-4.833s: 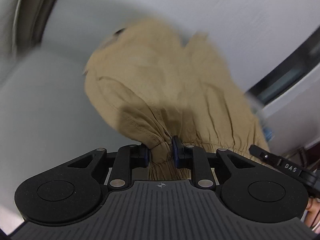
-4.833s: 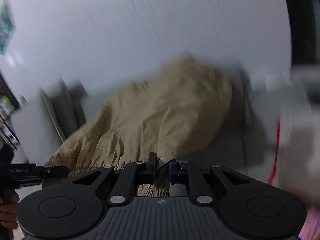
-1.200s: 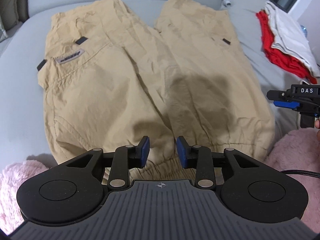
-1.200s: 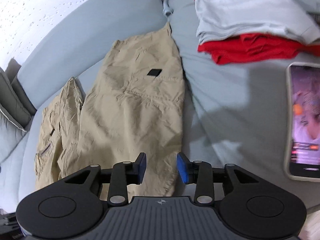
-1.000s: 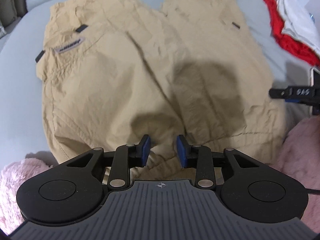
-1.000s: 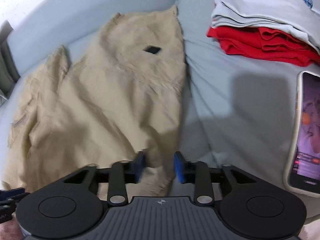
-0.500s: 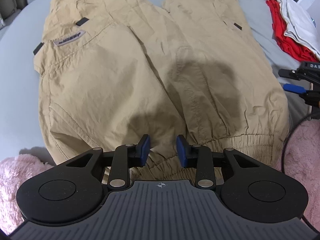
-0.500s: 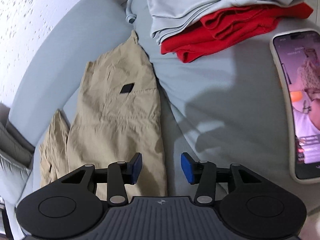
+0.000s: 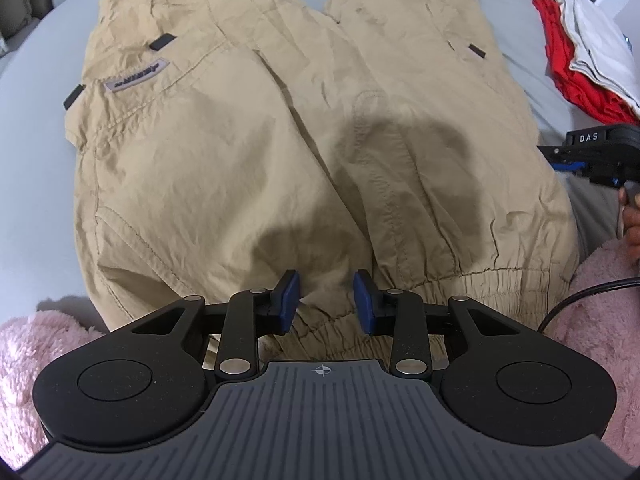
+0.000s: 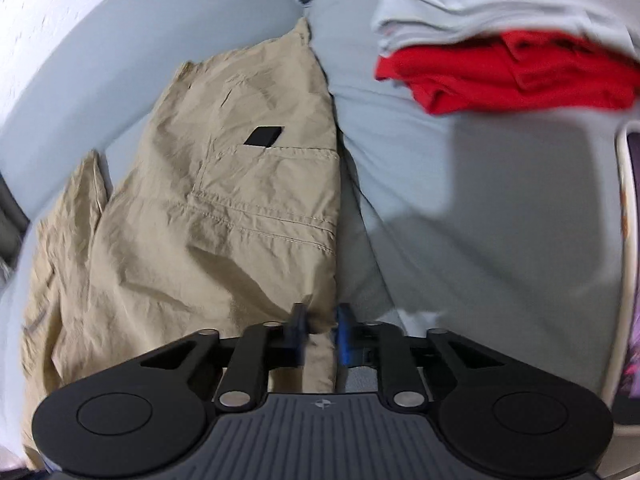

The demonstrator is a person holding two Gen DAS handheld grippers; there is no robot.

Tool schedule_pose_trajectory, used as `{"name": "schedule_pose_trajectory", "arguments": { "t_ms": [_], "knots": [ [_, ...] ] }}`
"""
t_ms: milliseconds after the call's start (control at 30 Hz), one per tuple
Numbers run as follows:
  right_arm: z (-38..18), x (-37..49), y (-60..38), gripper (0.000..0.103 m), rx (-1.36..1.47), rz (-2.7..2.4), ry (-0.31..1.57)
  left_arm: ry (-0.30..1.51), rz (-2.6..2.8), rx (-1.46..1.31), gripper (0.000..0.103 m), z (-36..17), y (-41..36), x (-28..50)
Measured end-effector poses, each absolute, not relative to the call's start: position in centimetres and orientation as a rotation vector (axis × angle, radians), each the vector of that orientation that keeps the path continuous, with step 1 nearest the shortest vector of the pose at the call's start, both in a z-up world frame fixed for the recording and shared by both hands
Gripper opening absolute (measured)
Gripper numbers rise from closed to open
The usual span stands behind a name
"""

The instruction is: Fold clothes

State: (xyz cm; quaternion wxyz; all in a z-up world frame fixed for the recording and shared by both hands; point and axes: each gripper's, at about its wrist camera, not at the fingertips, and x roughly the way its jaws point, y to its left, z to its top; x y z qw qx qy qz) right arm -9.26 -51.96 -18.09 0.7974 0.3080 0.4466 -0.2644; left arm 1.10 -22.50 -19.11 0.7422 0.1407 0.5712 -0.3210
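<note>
Two grippers, two different states. left gripper: blue pads apart, nothing between them, hovering over the elastic waistband near its middle. right gripper: jaws narrow, straddling the right side edge of the khaki cotton cargo shorts; motion blur there, so I can't tell whether the pads actually pinch the cloth.

Shorts lie flat, legs pointing away, on the grey fabric sofa.

Risks, my read:
- right pads catch only the top layer or slip off the hem, so the fold drags crooked
- left closes on bunched elastic mid-waist, so the fabric gathers instead of lifting flat
- a wide swing of the right leg could brush the folded red and grey garment stack or the white-cased smartphone just beside the shorts
- loose black cable over pink fleece could snag
</note>
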Motion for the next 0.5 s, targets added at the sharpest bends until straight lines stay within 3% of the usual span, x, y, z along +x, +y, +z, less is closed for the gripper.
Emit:
{"name": "schedule_pose_trajectory", "arguments": {
  "t_ms": [267,500],
  "knots": [
    [-11.2,-7.0,-47.3,0.002,0.330,-0.579,0.911,1.156,-0.684,0.229,0.037,-14.6,-19.6,1.7],
    [-7.0,-1.3,-39.4,0.002,0.068,-0.492,0.868,1.080,-0.581,0.108,0.038,-11.9,-12.3,2.8]
  ]
}}
